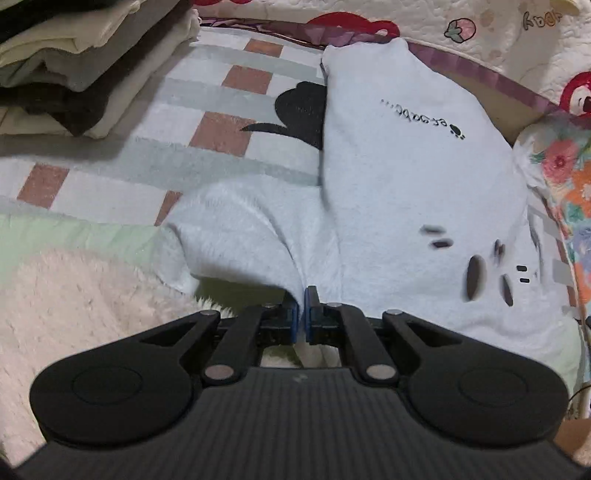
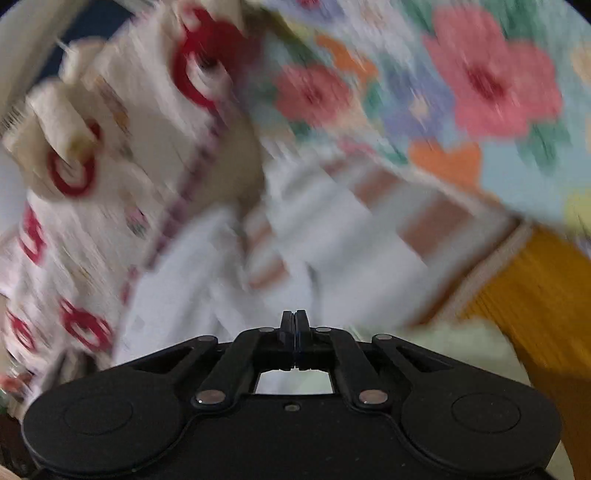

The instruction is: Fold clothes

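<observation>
- The left gripper (image 1: 303, 295), a black two-finger tool with blue pads, is pinching a fold of the pale blue fleecy garment (image 1: 406, 177) between its fingers (image 1: 291, 308), which are pressed together on the cloth.
- The pale blue fleecy garment is lying spread across a checked blanket of white, grey-green and terracotta squares (image 1: 207, 122), with small black lettering and a paw print (image 1: 456, 130) showing on its upper part.
- One flap of the garment is rising from the blanket toward the left gripper, while the larger panel is lying flatter to its right.
- A stack of folded cream, grey and dark brown clothes (image 1: 74, 55) is sitting at the upper left, well apart from the garment.
- A fluffy cream blanket (image 1: 74, 306) is lying at the lower left, just beside the held flap.
- A cream quilt with red printed figures (image 1: 480, 33) is lining the far edge.
- The right gripper (image 2: 295, 319), seen in a heavily blurred view, is showing its fingers (image 2: 286, 325) clenched tight together; whether any cloth is caught between them cannot be told.
- Beyond it, pale blue fabric (image 2: 177, 295) is lying over the checked blanket, with a flowered quilt in pink, orange and blue (image 2: 480, 92) at the upper right and a mustard ribbed fabric (image 2: 535, 295) at the right.
</observation>
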`<state>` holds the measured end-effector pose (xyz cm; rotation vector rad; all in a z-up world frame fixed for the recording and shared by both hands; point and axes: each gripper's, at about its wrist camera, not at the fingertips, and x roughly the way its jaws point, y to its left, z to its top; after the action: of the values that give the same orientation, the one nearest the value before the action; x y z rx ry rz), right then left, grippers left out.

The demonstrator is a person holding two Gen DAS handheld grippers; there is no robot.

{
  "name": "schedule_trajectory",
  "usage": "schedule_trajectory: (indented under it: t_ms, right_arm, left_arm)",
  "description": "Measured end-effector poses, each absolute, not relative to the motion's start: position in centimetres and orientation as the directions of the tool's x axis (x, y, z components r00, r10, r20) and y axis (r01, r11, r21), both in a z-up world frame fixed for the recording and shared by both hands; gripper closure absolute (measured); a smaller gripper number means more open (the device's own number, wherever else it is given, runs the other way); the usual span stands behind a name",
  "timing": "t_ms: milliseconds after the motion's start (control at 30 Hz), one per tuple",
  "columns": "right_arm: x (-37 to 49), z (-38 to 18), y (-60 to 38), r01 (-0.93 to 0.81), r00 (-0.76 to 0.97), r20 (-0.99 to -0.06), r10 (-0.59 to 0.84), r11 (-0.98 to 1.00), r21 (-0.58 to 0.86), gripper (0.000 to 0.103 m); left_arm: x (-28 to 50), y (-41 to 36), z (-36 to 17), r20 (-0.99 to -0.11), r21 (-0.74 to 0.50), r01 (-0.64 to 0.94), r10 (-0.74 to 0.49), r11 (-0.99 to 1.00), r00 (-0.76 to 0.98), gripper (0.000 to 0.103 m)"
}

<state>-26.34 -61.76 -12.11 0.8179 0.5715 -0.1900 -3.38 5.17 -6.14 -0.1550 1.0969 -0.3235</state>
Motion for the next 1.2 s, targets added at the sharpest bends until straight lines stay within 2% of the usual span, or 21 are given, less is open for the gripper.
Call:
schedule_trajectory:
  t_ms: [167, 233, 267, 300, 500, 667, 767, 867, 900, 933, 967, 1000, 1033, 1067, 1100, 1200]
  right_arm:
    - [-23.5, -12.5, -59.2, 0.336, 0.765, -0.639, 0.082, 0.796, 0.504, 0.092]
    - [-21.5, -12.4, -59.1, 0.325, 0.756, -0.649, 0.083, 0.814, 0.482, 0.078]
    - [-20.5, -12.4, -59.2, 0.323, 0.75, -0.657, 0.08, 0.823, 0.468, 0.062]
    - [-19.7, -12.5, -59.2, 0.319, 0.741, -0.667, 0.077, 0.834, 0.451, 0.058]
    - [-16.5, -14.4, -60.2, 0.368, 0.672, -0.737, 0.072, 0.831, 0.416, 0.054]
    - [-14.7, -15.3, -61.6, 0.403, 0.703, -0.711, 0.024, 0.81, 0.425, 0.05]
    - [-11.9, -15.5, -61.6, 0.366, 0.701, -0.713, 0.01, 0.853, 0.372, 0.045]
    - [-9.7, -15.6, -60.4, 0.309, 0.698, -0.716, -0.019, 0.91, 0.277, 0.034]
    - [-9.2, -15.6, -59.6, 0.285, 0.693, -0.72, -0.035, 0.931, 0.229, 0.033]
    - [-8.7, -15.7, -58.5, 0.249, 0.684, -0.728, -0.055, 0.955, 0.162, 0.033]
    - [-8.6, -15.7, -57.4, 0.202, 0.681, -0.729, -0.064, 0.974, 0.104, 0.039]
    - [-8.5, -15.7, -56.6, 0.155, 0.685, -0.726, -0.062, 0.986, 0.063, 0.068]
    - [-8.6, -15.5, -56.0, 0.122, 0.687, -0.725, -0.05, 0.991, 0.048, 0.081]
    - [-8.7, -15.1, -55.8, 0.112, 0.691, -0.722, -0.046, 0.993, 0.044, 0.099]
    - [-9.0, -14.6, -55.8, 0.111, 0.696, -0.716, -0.053, 0.993, 0.034, 0.099]
    - [-11.6, -11.7, -57.2, 0.192, 0.774, -0.619, -0.133, 0.981, 0.029, 0.099]
  left_arm:
    - [-2.3, 3.2, -5.3, -0.859, -0.195, 0.232, -0.28, 0.953, 0.428, 0.1]
    - [-2.1, 3.0, -5.6, -0.865, -0.199, 0.212, -0.274, 0.957, 0.421, 0.1]
    - [-2.0, 2.9, -5.7, -0.868, -0.202, 0.202, -0.271, 0.958, 0.417, 0.1]
    - [-1.8, 2.8, -5.9, -0.868, -0.202, 0.196, -0.268, 0.96, 0.417, 0.1]
    - [-3.0, 3.0, -6.0, -0.872, -0.188, 0.18, -0.249, 0.965, 0.422, 0.099]
    - [-2.6, 3.5, -6.2, -0.869, -0.216, 0.134, -0.253, 0.967, 0.425, 0.099]
    - [-2.5, 3.2, -6.4, -0.867, -0.202, 0.119, -0.235, 0.972, 0.44, 0.099]
    - [-2.4, 2.9, -6.5, -0.867, -0.195, 0.112, -0.225, 0.974, 0.445, 0.099]
    - [-2.4, 2.8, -6.5, -0.867, -0.194, 0.111, -0.223, 0.975, 0.445, 0.099]
    - [-2.4, 2.8, -6.5, -0.868, -0.191, 0.112, -0.221, 0.975, 0.445, 0.099]
    - [-2.4, 2.7, -6.5, -0.868, -0.187, 0.116, -0.219, 0.976, 0.445, 0.099]
    - [-2.5, 2.6, -6.5, -0.868, -0.182, 0.118, -0.216, 0.976, 0.447, 0.099]
    - [-2.5, 2.6, -6.4, -0.868, -0.18, 0.122, -0.216, 0.976, 0.448, 0.099]
    - [-2.6, 2.5, -6.3, -0.867, -0.177, 0.125, -0.215, 0.976, 0.45, 0.099]
    - [-2.7, 2.5, -6.1, -0.863, -0.178, 0.127, -0.217, 0.976, 0.457, 0.1]
    - [-3.3, 2.7, -4.9, -0.837, -0.212, 0.136, -0.252, 0.968, 0.486, 0.1]
